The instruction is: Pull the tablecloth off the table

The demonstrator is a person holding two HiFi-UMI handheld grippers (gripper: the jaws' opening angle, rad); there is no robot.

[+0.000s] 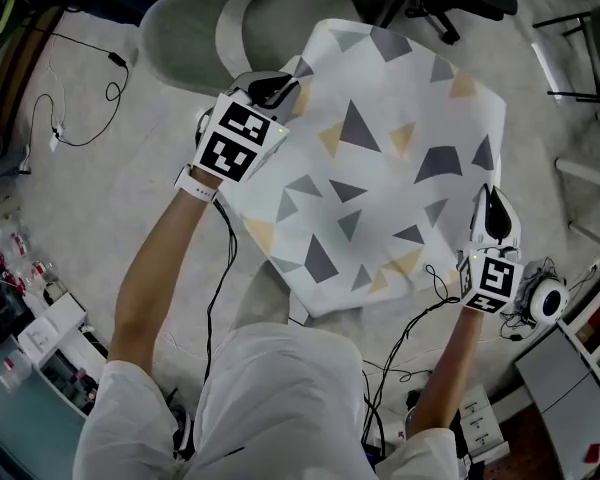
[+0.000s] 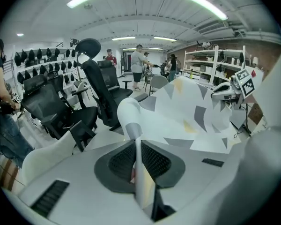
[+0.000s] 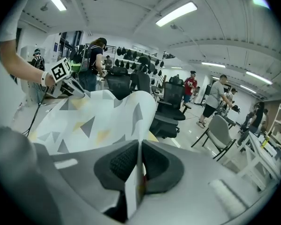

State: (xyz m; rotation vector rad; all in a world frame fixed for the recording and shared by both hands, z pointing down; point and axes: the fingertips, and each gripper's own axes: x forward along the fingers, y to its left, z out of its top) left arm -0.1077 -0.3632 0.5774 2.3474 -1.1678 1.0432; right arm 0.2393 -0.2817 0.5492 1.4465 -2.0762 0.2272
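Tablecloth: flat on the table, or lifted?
Lifted. The tablecloth hangs spread between the left gripper and the right gripper, each shut on an edge.

One cloth [image 1: 380,158]. Two tools: the left tool [image 1: 277,90] and the right tool [image 1: 493,208]. One pale chair [image 1: 185,30] beyond the cloth in the head view. In the right gripper view, at least four people [image 3: 215,95] stand far off in the room
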